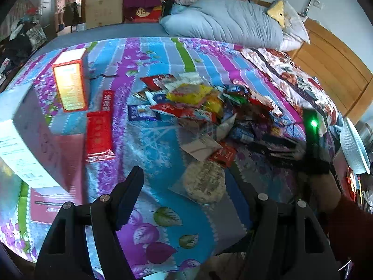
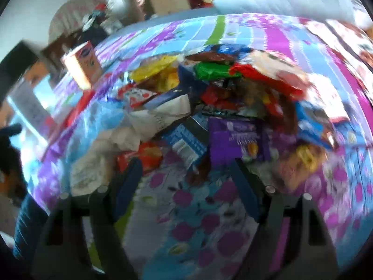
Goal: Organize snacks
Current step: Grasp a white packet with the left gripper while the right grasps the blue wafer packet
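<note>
A heap of mixed snack packets (image 1: 209, 107) lies on the patterned bedspread (image 1: 163, 53). A round rice cake in a clear bag (image 1: 204, 183) lies nearest my left gripper (image 1: 186, 179), which is open and empty just in front of it. An orange box (image 1: 70, 88) stands upright at the left, with flat red packets (image 1: 99, 133) beside it. The right wrist view is blurred: my right gripper (image 2: 186, 170) is open and empty, close before the heap, with a purple packet (image 2: 237, 140) and a blue-white packet (image 2: 186, 142) just ahead. In the left wrist view the right gripper (image 1: 279, 147) shows at the heap's right side.
A large white and pink box (image 1: 30, 144) stands at the bed's left edge. A grey duvet (image 1: 223, 23) and pillows lie at the far end. A wooden headboard (image 1: 333, 67) is on the right, with a white bowl (image 1: 354, 149) beside the bed.
</note>
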Demonstrator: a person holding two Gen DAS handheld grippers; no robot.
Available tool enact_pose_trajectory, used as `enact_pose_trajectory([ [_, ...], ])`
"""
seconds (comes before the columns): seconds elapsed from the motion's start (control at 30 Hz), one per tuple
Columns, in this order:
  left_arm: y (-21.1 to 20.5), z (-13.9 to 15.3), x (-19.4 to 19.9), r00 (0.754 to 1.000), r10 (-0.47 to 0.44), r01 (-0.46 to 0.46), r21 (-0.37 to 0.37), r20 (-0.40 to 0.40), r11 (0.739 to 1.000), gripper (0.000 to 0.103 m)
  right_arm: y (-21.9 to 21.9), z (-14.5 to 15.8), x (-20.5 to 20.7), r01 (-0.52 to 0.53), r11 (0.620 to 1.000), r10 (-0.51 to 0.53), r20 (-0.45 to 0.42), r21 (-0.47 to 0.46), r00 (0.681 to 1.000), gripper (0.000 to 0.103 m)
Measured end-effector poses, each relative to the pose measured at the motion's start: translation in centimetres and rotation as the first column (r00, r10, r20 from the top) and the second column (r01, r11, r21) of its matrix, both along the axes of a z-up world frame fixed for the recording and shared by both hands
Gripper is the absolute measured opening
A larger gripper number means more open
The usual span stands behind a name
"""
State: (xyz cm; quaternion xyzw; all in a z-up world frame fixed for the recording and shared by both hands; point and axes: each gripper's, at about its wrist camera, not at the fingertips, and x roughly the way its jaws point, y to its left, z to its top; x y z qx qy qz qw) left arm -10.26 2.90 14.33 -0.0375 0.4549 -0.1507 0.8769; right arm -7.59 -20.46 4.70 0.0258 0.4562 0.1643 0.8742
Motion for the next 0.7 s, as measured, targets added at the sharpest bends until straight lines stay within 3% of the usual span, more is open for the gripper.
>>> enact_pose_trajectory([
  [0.2, -1.0, -1.2, 0.3, 0.999, -0.024, 0.025, 0.011, -0.044, 1.0, 0.073, 1.4, 0.1, 1.7, -0.05, 0.998, 0.052, 0.049, -0.036, 0.997, 0.078],
  [0.27, -1.2, -1.6, 0.5, 0.998, -0.028, 0.028, 0.013, -0.053, 1.0, 0.073, 2.3, 0.5, 1.4, -0.082, 0.996, 0.085, 0.058, -0.045, 0.995, 0.069],
  [0.37, -1.4, -1.8, 0.6, 0.998, -0.033, 0.033, 0.007, -0.058, 0.999, 0.073, 3.2, -0.3, 0.6, -0.126, 0.991, 0.127, 0.018, -0.042, 0.992, 0.066],
  [0.47, -1.5, -2.0, 0.8, 0.997, -0.04, 0.04, 0.007, -0.066, 0.999, 0.073, 1.6, -1.0, -0.1, -0.043, 0.997, 0.042, -0.005, -0.066, 0.999, 0.067],
  [0.57, -1.5, -2.1, 0.9, 0.997, -0.038, 0.038, 0.001, -0.067, 0.999, 0.073, -1.9, -2.1, -1.3, 0.05, 0.995, -0.041, -0.094, 0.09, 0.995, 0.067],
  [0.7, -1.3, -2.9, 1.7, 0.996, -0.033, 0.032, -0.01, -0.088, 0.999, 0.073, -3.3, -1.5, -3.0, 0.055, 0.994, -0.048, -0.08, 0.091, 0.996, 0.068],
])
